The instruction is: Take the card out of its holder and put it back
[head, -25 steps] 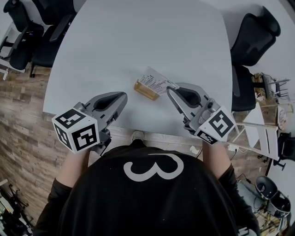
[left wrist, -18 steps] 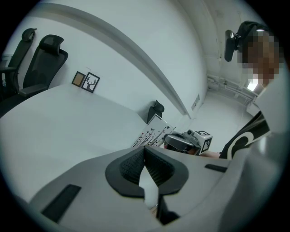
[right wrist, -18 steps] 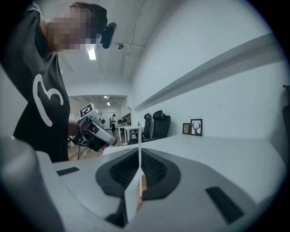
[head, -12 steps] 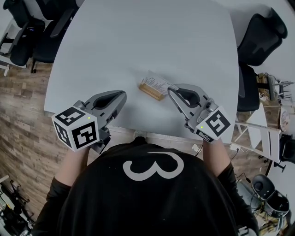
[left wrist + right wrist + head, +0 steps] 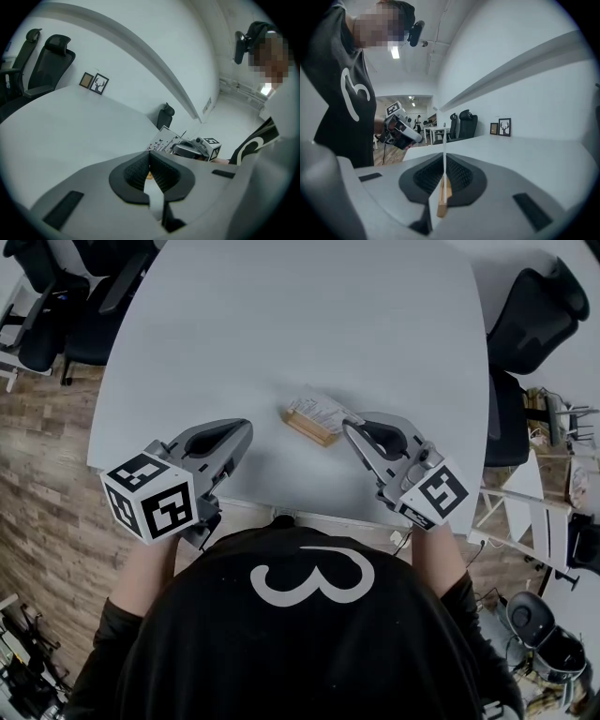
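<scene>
Card (image 5: 320, 410) seated in wooden holder (image 5: 306, 427), mid tabletop (image 5: 281, 324). Right gripper (image 5: 348, 426): fingers pinched nearly together on card's edge. Left gripper (image 5: 244, 427): fingers closed, empty, off to holder's side. Judgement: pull-out not begun; removal and reinsertion both left.

Left tool (image 5: 244, 426) jaws together, empty; right tool (image 5: 347, 427) jaws clamped (on card (image 5: 317, 409) edge); both forearms extended forward.

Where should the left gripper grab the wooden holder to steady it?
Probably the wooden holder's left end, from the left, jaws across its narrow width: a long low block, that end faces the left gripper, and the card stands in its slot.
</scene>
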A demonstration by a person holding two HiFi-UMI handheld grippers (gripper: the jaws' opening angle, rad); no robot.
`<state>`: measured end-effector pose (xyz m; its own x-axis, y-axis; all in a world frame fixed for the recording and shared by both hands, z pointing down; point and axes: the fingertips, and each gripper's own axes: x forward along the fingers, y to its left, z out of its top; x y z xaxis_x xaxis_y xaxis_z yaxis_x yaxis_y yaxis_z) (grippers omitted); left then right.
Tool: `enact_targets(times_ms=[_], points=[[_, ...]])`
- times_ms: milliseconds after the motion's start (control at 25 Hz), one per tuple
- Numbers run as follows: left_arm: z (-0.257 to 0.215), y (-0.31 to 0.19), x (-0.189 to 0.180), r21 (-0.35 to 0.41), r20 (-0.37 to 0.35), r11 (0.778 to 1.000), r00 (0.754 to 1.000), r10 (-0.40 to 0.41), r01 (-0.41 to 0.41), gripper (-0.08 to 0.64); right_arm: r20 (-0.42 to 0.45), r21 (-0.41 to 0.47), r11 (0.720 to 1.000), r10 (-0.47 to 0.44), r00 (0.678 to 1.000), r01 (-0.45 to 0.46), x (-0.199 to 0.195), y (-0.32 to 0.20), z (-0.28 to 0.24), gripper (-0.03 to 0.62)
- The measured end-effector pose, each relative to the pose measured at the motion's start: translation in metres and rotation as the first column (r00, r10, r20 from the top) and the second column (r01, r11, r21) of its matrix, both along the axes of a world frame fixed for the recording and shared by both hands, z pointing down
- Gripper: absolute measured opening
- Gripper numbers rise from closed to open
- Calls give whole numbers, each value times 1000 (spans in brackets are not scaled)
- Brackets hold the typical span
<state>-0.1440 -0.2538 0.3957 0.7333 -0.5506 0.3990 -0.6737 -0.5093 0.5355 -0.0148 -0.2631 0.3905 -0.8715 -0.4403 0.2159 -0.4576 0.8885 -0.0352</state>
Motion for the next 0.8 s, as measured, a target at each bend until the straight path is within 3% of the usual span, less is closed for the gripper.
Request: enact_targets(times_ms=[800], points=[[7,-1,3,-19,1,1000,1000,8,-8,11,-36,-31,999,-12,999,11,-5,-3,20,20]])
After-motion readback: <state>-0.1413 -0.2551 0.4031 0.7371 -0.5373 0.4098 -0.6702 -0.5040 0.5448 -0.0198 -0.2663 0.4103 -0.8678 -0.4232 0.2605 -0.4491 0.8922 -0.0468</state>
